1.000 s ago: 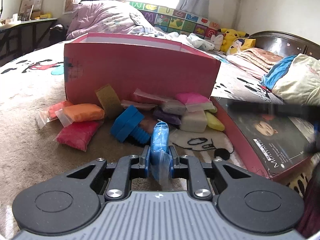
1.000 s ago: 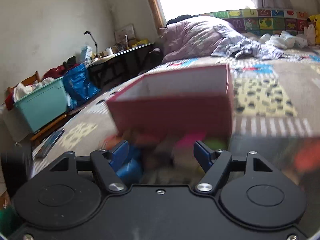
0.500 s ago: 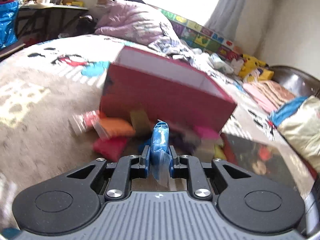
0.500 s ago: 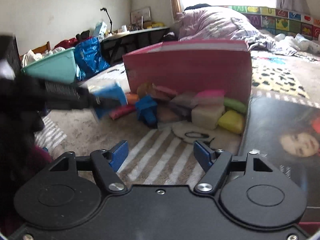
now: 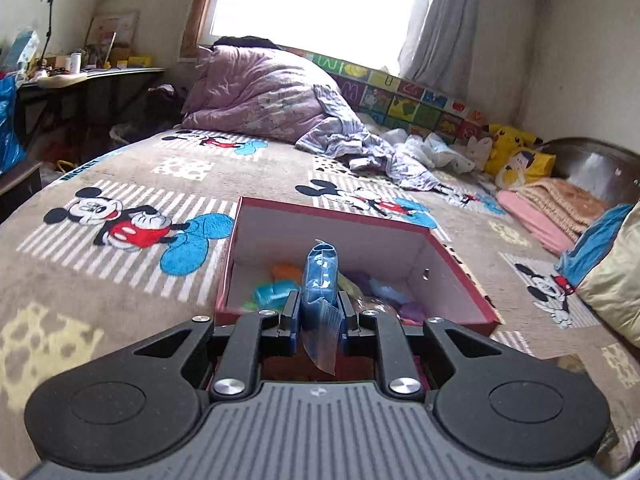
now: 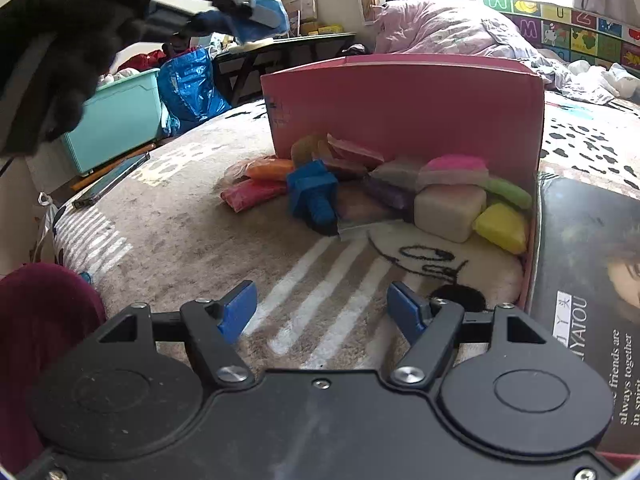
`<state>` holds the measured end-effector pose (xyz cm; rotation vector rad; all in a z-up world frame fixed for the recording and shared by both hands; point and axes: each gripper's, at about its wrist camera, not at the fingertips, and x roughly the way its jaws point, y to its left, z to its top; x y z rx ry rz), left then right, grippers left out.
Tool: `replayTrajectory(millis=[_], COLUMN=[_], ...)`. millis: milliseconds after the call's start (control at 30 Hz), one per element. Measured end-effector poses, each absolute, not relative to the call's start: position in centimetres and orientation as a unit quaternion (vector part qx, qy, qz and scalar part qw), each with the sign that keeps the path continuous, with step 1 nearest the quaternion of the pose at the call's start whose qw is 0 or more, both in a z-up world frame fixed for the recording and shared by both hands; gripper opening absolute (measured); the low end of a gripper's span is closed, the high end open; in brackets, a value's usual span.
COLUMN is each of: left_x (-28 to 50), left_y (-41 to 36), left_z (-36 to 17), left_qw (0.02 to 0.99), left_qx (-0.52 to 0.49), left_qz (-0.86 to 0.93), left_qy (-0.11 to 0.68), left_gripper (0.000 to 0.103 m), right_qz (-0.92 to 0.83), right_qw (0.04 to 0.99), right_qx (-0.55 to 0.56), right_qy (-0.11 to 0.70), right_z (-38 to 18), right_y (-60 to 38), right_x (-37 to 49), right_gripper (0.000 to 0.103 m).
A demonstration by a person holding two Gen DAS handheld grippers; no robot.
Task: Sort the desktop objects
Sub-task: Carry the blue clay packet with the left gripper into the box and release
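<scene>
Left wrist: the left gripper [image 5: 318, 314] pinches a blue packet [image 5: 320, 280] above the open box [image 5: 452, 280], which already holds several packets (colours blurred). Right wrist: the right gripper [image 6: 322, 310] is spread, empty; roughly ten packets [image 6: 450, 210] remain on the bed by the box's near wall.

My left tool [image 5: 318, 316] has risen from bed level in front of the pink box [image 5: 448, 276] to above its open top; the clamped blue packet [image 5: 320, 276] now overhangs the interior.
</scene>
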<state>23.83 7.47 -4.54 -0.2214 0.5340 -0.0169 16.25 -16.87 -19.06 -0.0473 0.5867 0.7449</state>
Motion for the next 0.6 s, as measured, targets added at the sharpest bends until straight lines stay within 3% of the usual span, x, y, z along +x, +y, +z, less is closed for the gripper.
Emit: replayTrajectory(millis=[600], left_x=[37.4], left_y=[6.9], left_z=[-7.8], left_qw=[0.914], left_qx=[0.01], left_qz=[0.012], left_qy=[0.405], left_gripper=[0.017], right_qz=[0.361], right_qw=[0.887], right_qx=[-0.02], right_qy=[0.287], right_z=[-19.6], right_y=[-16.0], right_x=[17.0], right_gripper=[0.078])
